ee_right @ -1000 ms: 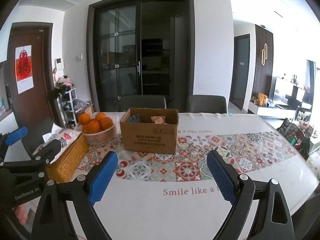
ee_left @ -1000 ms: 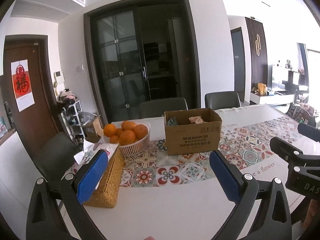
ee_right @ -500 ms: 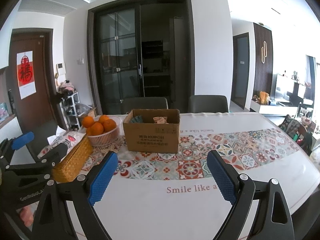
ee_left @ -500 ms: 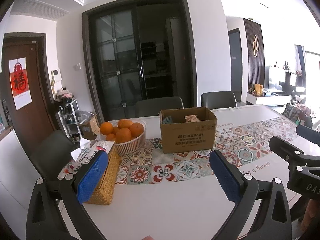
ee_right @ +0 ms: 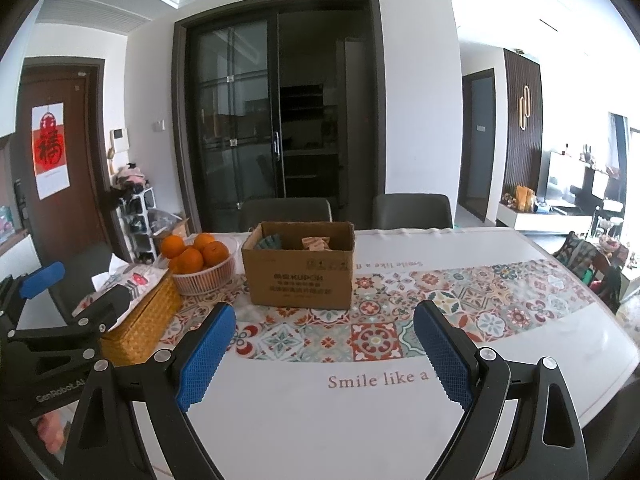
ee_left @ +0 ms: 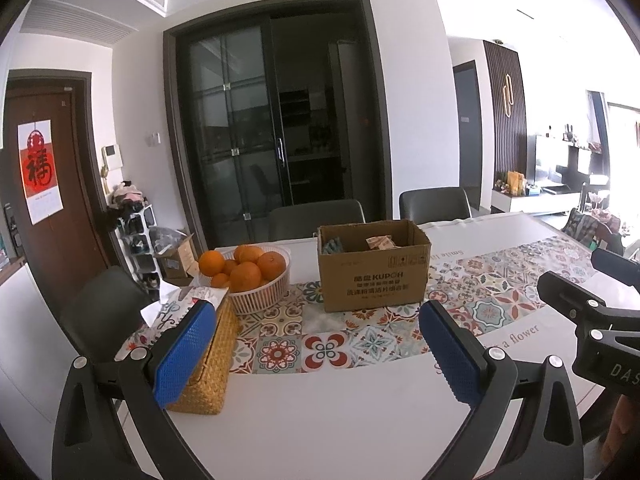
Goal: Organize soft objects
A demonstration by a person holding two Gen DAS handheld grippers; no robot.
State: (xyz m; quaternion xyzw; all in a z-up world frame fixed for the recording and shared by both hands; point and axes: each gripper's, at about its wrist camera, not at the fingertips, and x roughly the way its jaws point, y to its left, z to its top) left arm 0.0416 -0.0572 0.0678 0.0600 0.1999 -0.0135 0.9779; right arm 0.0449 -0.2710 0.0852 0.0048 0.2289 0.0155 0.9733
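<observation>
Hovering above the table (ee_right: 304,420), both the left gripper (ee_left: 316,354) and right gripper (ee_right: 324,354) are released; the cardboard box (ee_right: 300,276) stands ahead.

bright daylight glares from the right — fisheye edges bend, corners dark.

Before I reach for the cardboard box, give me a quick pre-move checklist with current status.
1. Left claw open, empty: ok.
2. Right claw open, empty: ok.
3. Cardboard box upright, top open: ok.
4. Soft items visible inside box: ok; what they are: cannot tell.
5. Table between claws and box free of obstacles: ok.
6. Orange basket and wicker tissue box sit left of the box, apart from it: ok.
</observation>
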